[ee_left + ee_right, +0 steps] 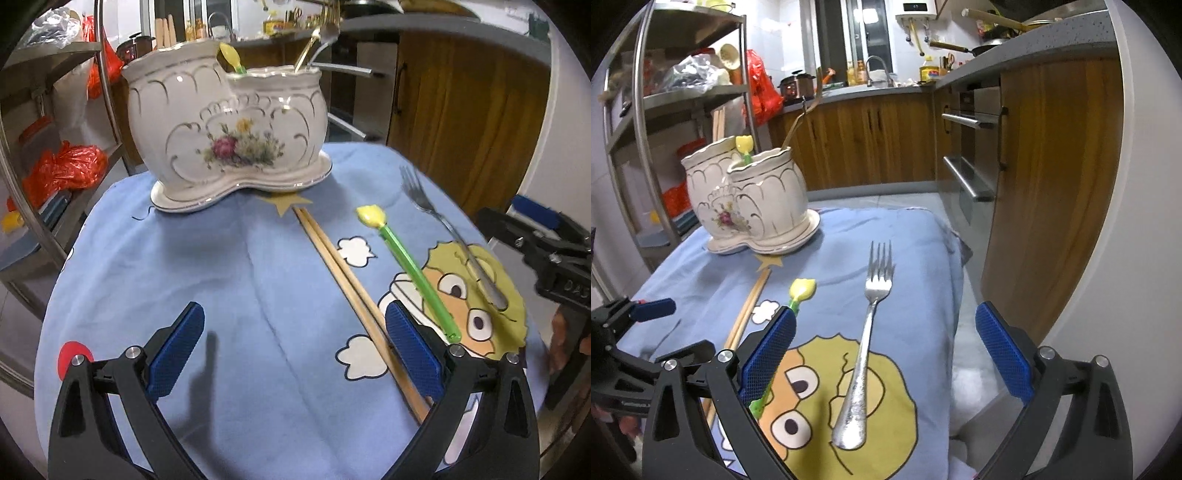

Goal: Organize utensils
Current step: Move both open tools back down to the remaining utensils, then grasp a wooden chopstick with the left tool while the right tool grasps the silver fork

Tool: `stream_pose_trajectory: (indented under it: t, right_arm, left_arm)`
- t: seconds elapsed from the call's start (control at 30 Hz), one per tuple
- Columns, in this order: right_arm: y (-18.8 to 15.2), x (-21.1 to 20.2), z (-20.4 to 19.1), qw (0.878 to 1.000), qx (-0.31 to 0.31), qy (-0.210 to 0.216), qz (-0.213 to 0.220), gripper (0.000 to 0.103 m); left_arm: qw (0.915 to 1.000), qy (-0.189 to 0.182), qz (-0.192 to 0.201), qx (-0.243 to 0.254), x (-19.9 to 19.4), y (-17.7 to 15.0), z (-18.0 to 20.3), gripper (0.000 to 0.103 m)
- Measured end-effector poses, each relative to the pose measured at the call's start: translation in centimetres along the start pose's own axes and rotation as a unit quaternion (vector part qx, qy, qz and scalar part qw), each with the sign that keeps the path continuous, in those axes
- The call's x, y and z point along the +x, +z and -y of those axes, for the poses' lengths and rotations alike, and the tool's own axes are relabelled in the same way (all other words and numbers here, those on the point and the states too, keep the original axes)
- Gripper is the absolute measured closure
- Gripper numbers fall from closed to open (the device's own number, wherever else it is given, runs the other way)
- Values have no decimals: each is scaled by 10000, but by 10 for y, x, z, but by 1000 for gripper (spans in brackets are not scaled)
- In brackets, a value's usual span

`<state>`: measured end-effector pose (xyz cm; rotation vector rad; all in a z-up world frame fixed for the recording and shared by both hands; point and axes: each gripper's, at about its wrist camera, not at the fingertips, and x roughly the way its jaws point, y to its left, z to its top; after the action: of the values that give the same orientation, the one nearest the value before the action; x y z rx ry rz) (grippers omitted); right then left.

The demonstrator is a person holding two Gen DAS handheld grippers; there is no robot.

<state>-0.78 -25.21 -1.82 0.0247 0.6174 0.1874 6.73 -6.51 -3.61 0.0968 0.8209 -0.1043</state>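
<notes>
Left wrist: left gripper (294,348) jaws wide, empty, above blue cloth (207,258); chopsticks (347,288) beside right pad. Holder (229,136) beyond.
Right wrist: right gripper (885,348) jaws wide, empty; fork (866,343) lies between them.

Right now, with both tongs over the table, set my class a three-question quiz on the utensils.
1. True or false: the fork stands in the holder.
2. Which lies nearest the holder's base?
A. fork
B. chopsticks
C. green spoon
3. Fill in: the left tongs and right tongs are both ____.

Key:
1. False; it lies flat on the cloth.
2. B; their tips reach almost to the base.
3. Open, holding nothing.
</notes>
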Motion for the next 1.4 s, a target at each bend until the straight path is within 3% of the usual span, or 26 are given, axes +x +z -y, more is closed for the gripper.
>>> stream_pose_trajectory:
  t: [0.07,0.37,0.47,0.57,0.63,0.7,0.8,1.0,1.13,1.2,1.4]
  right_arm:
    - [0,1,1,10000,21,50,-9,6]
    - [-1,-2,6,9997,116,219,51,6]
    - [-2,-3,6,9996,78,282,38,6]
    - [2,6,1,9991,-79,353,-236,8]
    - [5,17,0,9978,-208,411,-477,16]
    - [6,29,1,9963,-167,388,-752,45]
    - [6,45,1,9918,-49,640,-1107,59]
    - [11,56,-13,9900,-500,312,-1282,76]
    - [13,60,-19,9891,-573,286,-1329,85]
    - [14,61,-22,9883,-633,330,-1344,94]
    - [12,53,-21,9889,-601,446,-1284,97]
  left_arm:
    - [9998,144,-129,96,5,0,4,14]
    - [9985,223,-493,-66,21,12,8,19]
    - [9983,163,-545,-111,22,16,11,34]
    - [9977,71,-648,-158,23,23,10,57]
    - [9975,57,-692,-148,24,26,8,77]
    - [9973,74,-708,-154,26,28,5,87]
    - [9977,70,-668,-23,25,26,3,91]
    - [9963,22,-710,477,15,17,3,91]
    - [9968,-147,-757,221,18,19,-4,91]
    - [9972,-132,-720,182,22,22,-5,91]
    - [9978,-290,-583,92,17,19,-12,99]
